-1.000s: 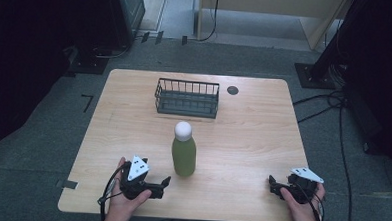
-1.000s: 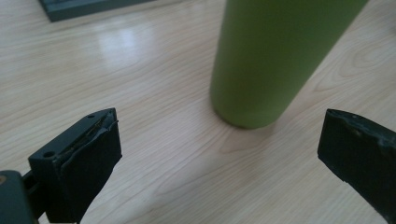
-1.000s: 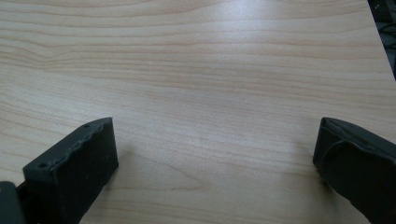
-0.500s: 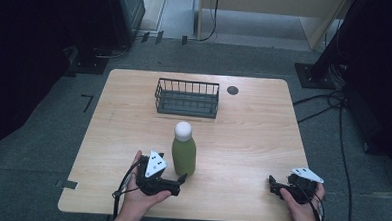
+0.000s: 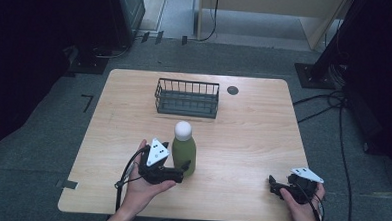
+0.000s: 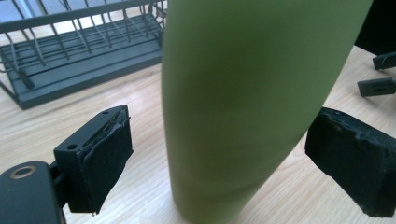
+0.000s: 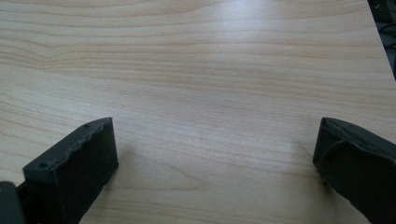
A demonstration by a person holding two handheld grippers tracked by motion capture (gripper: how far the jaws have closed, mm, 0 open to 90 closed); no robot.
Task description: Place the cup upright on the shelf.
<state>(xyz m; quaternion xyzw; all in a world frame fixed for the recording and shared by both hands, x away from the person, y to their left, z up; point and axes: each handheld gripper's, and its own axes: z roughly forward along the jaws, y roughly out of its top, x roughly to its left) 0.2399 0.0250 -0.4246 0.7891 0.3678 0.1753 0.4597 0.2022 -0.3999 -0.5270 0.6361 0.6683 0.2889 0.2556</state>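
Plainly, no brand, label or writing can be read on anything. Standing upright on the wooden table [image 5: 242,142], just in front of the dark wire basket [image 5: 187,97], is the green bottle [image 5: 184,155] with its white cap [image 5: 183,130]. Around the bottle's lower body sits the left gripper [image 5: 184,169], its 2 jaws having just been closing: the right pad looks to meet the bottle, the left pad stands apart from it. Near the table's front right corner, the right gripper [image 5: 274,186] is spread wide over bare wood, holding nothing.
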